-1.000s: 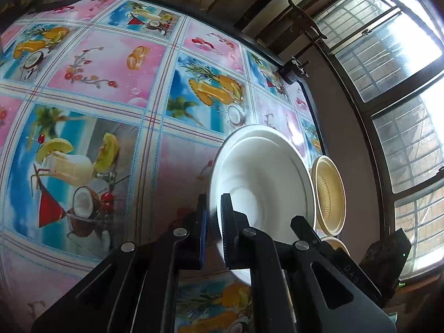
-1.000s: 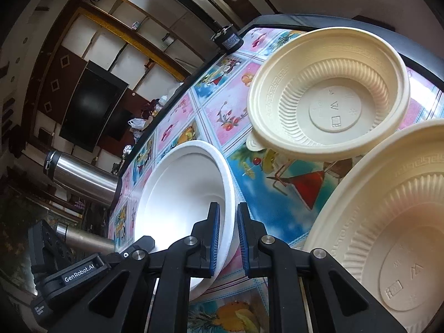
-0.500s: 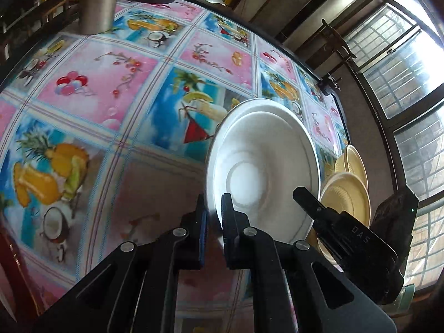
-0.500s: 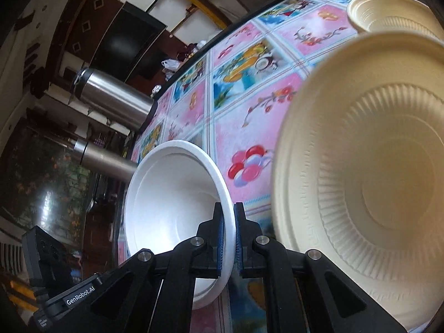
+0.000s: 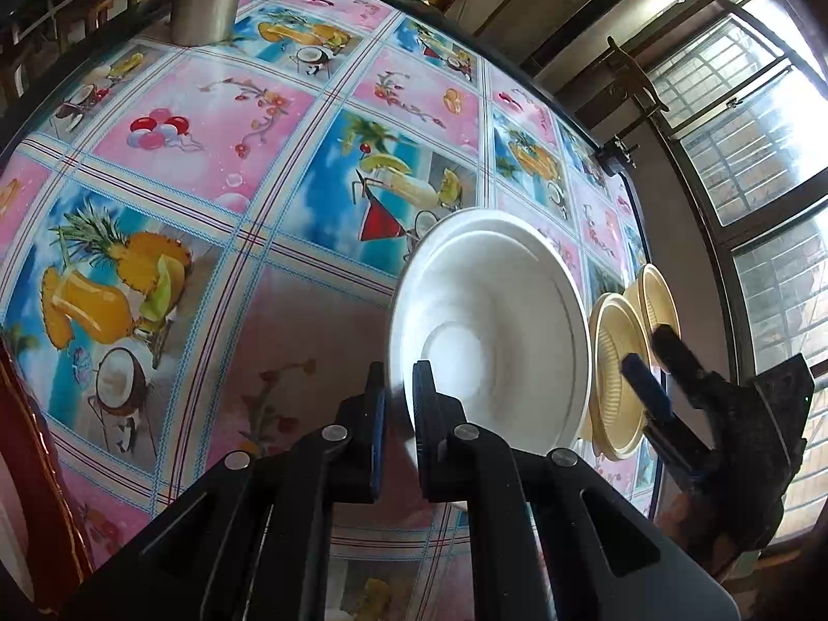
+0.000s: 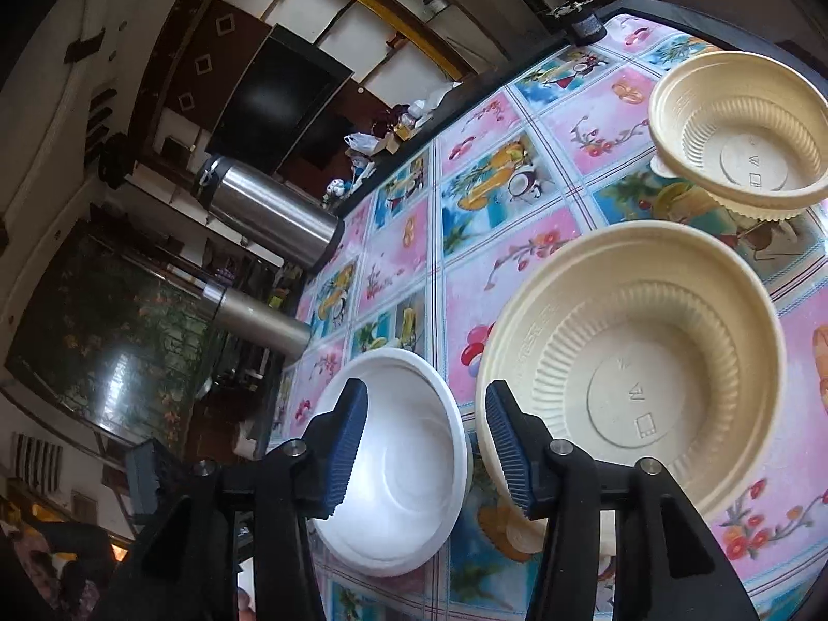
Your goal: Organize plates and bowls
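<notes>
My left gripper (image 5: 399, 406) is shut on the near rim of a white foam bowl (image 5: 491, 331), which it holds tilted just over the patterned tablecloth. In the right wrist view the same white bowl (image 6: 409, 491) lies between and below the blue pads of my right gripper (image 6: 427, 416), which is open and touches nothing. A large ribbed beige bowl (image 6: 636, 378) sits upright just right of the white one. A smaller beige bowl (image 6: 735, 134) stands farther back. In the left wrist view, the open right gripper (image 5: 656, 365) hovers beside both beige bowls (image 5: 616, 378).
Two steel flasks (image 6: 269, 212) (image 6: 259, 315) stand at the far left end of the table (image 5: 207, 119). A small black device (image 6: 585, 26) sits at the far table edge. The table's dark edge (image 5: 641, 238) runs close behind the beige bowls, by the windows.
My right gripper has let go of the white bowl's rim and opened wide. The left gripper has kept its hold and brought the bowl beside the large beige bowl.
</notes>
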`<state>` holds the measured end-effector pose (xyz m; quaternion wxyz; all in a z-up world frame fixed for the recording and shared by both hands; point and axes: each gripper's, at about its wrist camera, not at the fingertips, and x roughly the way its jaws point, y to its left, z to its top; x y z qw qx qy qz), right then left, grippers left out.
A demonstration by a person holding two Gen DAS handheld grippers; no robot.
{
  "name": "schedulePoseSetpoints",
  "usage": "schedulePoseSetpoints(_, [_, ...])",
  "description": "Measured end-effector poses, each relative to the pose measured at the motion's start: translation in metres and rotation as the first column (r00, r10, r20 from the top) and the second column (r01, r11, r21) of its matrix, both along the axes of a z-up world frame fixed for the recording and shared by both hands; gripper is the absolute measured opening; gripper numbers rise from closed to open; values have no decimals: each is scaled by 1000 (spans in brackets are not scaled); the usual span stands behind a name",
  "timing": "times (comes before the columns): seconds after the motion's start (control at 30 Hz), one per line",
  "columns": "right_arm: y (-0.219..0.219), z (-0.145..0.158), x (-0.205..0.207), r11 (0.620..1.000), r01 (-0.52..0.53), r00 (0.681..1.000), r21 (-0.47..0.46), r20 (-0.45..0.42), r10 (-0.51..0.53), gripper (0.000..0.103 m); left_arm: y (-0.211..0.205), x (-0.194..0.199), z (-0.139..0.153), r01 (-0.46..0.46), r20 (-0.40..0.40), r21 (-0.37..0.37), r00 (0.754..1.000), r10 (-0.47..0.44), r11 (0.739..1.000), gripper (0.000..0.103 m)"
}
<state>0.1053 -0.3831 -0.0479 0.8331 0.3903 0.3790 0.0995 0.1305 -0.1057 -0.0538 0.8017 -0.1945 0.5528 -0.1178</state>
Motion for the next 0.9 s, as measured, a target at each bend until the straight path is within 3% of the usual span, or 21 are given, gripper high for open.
schedulePoseSetpoints(0.17, [-7, 15, -6, 985, -157, 987, 69, -15, 159, 51, 3, -4, -1, 1, 3, 1, 1000, -1, 1000, 7])
schedulePoseSetpoints(0.33, [29, -14, 11, 955, -283, 941, 93, -167, 295, 46, 6, -11, -4, 0, 0, 0, 1000, 0, 1000, 7])
schedulePoseSetpoints(0.5, [43, -26, 12, 958, -287, 928, 17, -242, 283, 46, 20, -21, -3, -27, 12, 6, 1000, 27, 1000, 7])
schedulePoseSetpoints(0.67, [47, -33, 15, 966, -258, 937, 8, -241, 252, 43, 24, -24, -8, -26, 1, 7, 1000, 26, 1000, 7])
schedulePoseSetpoints(0.8, [56, -38, 18, 969, -242, 943, -44, -246, 224, 9, 23, -25, -9, -19, 0, 7, 1000, 19, 1000, 7])
schedulePoseSetpoints(0.9, [61, -36, 16, 972, -219, 954, -89, -227, 195, 8, 23, -27, -9, -19, 2, 4, 1000, 19, 1000, 7])
